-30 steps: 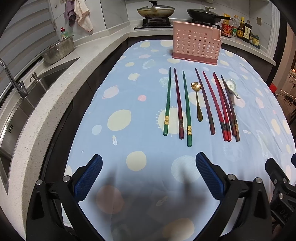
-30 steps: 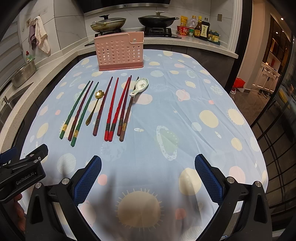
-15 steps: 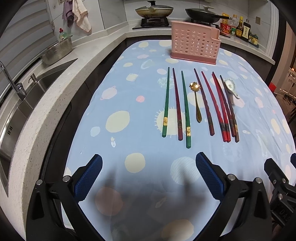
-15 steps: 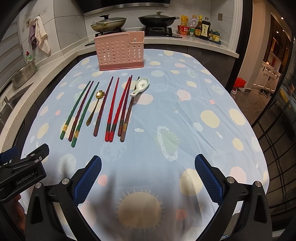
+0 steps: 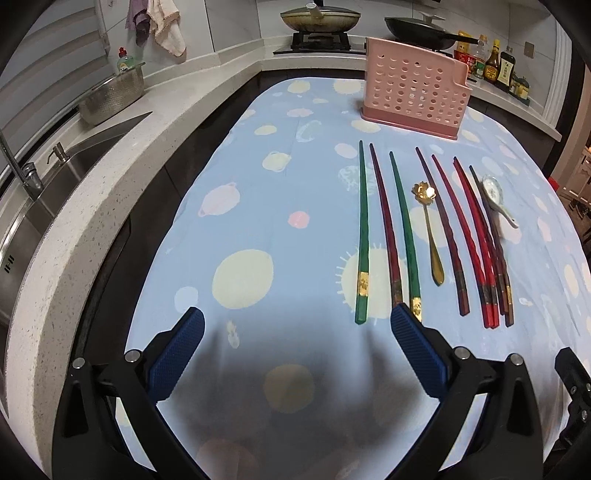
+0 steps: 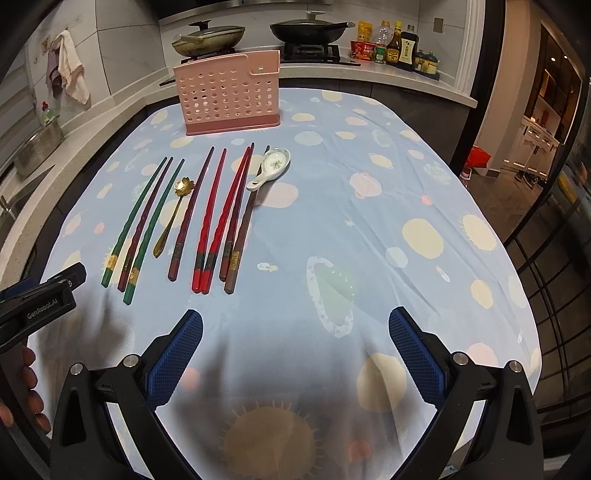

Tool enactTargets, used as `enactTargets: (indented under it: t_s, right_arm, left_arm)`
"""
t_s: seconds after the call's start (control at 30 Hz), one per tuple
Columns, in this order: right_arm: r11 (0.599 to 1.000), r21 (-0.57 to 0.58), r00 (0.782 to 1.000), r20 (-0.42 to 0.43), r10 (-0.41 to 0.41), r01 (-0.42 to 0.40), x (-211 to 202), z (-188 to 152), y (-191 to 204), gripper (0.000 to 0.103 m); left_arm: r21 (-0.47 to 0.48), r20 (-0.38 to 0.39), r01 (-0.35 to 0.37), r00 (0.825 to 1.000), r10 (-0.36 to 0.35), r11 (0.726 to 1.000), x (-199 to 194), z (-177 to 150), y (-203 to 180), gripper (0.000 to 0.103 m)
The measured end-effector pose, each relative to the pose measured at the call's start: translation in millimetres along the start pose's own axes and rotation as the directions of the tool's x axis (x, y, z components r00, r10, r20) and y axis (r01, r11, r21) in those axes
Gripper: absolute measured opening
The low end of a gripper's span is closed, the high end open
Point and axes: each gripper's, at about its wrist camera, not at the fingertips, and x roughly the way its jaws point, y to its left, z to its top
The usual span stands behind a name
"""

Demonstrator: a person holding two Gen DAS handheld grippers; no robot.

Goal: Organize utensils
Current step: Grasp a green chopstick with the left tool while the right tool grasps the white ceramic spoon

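Observation:
Several chopsticks lie side by side on the blue spotted tablecloth [image 5: 258,206]: green ones [image 5: 362,236] and dark red ones [image 5: 386,221] at the left, red ones [image 5: 472,236] at the right. A gold spoon [image 5: 430,229] lies among them and a white ceramic spoon [image 5: 496,197] at the right end. A pink perforated utensil holder [image 5: 413,86] stands upright behind them. My left gripper [image 5: 295,350] is open and empty, its right finger [image 5: 417,350] just short of the green chopstick ends. My right gripper [image 6: 295,350] is open and empty, nearer than the chopsticks [image 6: 207,221] and to their right.
A white stone counter [image 5: 74,206] with a sink [image 5: 22,206] and a steel colander [image 5: 112,98] runs along the left. A stove with pans [image 6: 306,31] and sauce bottles [image 6: 400,46] stands behind the holder [image 6: 229,98]. The table drops off at the right [image 6: 517,258].
My left gripper has moved forward and a little right, so the chopstick ends now lie next to its right finger. My right gripper has barely moved.

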Motion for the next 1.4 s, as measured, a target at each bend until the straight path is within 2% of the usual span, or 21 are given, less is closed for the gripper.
enactTargets:
  t_s: [0.3,0.5,0.57,0.8,1.03,1.23,1.4]
  right_arm:
    - [1.000,0.006,1.000,-0.007,-0.004,0.004,15,14,2,0.097]
    - [1.000,0.006,1.000,-0.015,-0.004,0.004,25,22,6,0.097]
    - [1.000,0.003,1.000,-0.016,-0.006,0.006,28,24,7,0.097]
    - [1.000,0.001,1.000,-0.019,-0.002,0.002,33,29,9,0.097]
    - [1.000,0.004,1.000,-0.029,0.004,-0.004,38,29,8,0.097]
    - [1.000,0.012,0.999,-0.031,0.020,-0.020,44,34,4,0.097]
    - [0.999,0.017,0.999,-0.011,0.047,-0.047,49,50,1,0.094]
  left_arm:
    - [0.016,-0.020,0.023,1.000,-0.023,1.000,35,14,-10,0.092]
    - [0.012,-0.038,0.045,0.998,-0.045,0.999,49,19,-13,0.084]
    - [0.010,-0.043,0.057,0.997,-0.056,0.998,52,20,-12,0.078]
    - [0.016,-0.039,0.066,0.997,-0.066,0.998,57,18,-12,0.071]
    - [0.042,-0.025,0.088,0.996,-0.087,0.995,54,17,-15,0.050]
    - [0.080,-0.027,0.160,0.987,-0.158,0.984,49,15,-24,0.009]
    - [0.085,-0.025,0.183,0.983,-0.182,0.979,47,18,-27,0.007]
